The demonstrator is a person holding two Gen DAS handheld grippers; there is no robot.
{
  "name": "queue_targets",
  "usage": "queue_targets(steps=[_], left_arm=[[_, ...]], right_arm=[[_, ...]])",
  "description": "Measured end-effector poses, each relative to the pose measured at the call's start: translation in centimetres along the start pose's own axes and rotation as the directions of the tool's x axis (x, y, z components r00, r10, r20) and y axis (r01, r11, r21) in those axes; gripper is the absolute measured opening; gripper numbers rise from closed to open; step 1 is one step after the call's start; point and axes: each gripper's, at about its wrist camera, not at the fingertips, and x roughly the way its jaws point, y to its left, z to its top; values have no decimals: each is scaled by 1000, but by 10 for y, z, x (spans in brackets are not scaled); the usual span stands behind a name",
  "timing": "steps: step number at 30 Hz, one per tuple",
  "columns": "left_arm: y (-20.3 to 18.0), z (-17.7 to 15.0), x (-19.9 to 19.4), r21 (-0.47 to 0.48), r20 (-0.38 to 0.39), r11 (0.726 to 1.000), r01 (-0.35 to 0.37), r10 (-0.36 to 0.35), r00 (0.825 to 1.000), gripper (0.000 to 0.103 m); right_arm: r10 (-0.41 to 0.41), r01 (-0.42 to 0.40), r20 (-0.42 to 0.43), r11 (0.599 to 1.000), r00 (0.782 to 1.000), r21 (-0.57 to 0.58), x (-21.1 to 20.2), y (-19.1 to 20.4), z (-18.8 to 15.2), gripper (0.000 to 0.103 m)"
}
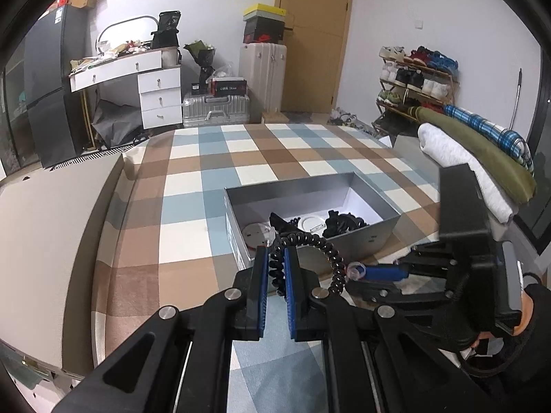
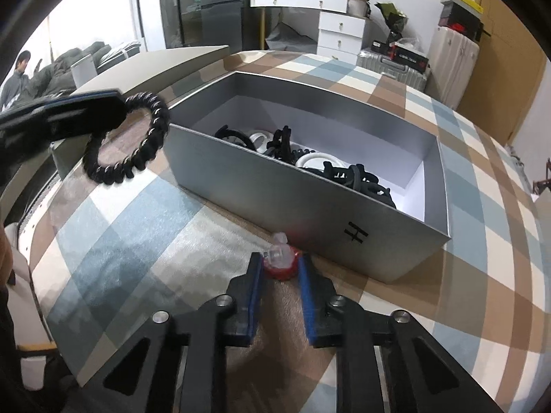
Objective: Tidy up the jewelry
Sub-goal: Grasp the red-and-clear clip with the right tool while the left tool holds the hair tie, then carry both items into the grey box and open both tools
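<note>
Left hand-held gripper (image 1: 275,253): blue-padded fingers clamped on a black spiral hair tie (image 1: 318,246), which we see held in the air just outside the near left corner of the grey box (image 1: 358,244); in the right wrist view the same loop (image 2: 129,141) hangs clear of the bed.

Right hand-held gripper (image 2: 281,263): fingers closed on a small red and clear plastic piece (image 2: 281,261), low over the bed and just beside the box's near wall (image 2: 275,199).

Grey box: open-topped, white inside, standing on the checked bedspread (image 1: 193,186) near the bed's right side. We count black hair clips (image 2: 358,173), white rings (image 2: 316,161) and a round silver piece (image 1: 256,235) among its contents; the near wall hides part of them.

Surroundings: folded clothes (image 1: 475,158) stacked at the bed's right edge; beyond the foot, a white dresser (image 1: 151,86), suitcases (image 1: 263,79), a wooden door (image 1: 313,34) and a shoe rack (image 1: 416,79). A seated person (image 2: 19,75) appears far left in the right wrist view.
</note>
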Motion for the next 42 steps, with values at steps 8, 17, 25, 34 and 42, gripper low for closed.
queue_targets(steps=[8,17,25,34,42], left_arm=[[0,1,3,-32,15,999,26,-26,1000,5],[10,9,7,-87,38,996,13,-10,999,5],[6,27,29,-76,18,997,-29,30,999,5],[0,37,53,-59,-9,997,-56,56,998,5],[-3,37,66,-61,-39,996,-66,63,997,5]], right_arm=[[103,-118,164,989,981,85,-49,-22,-3,17],[116,-165,257,970,959,178,-60,-56,24,17],[191,-257,248,927,950,272,-38,-81,44,17],[178,-237,211,923,961,303,-21,-94,43,17],[166,-216,186,931,968,295,-13,-94,50,17]])
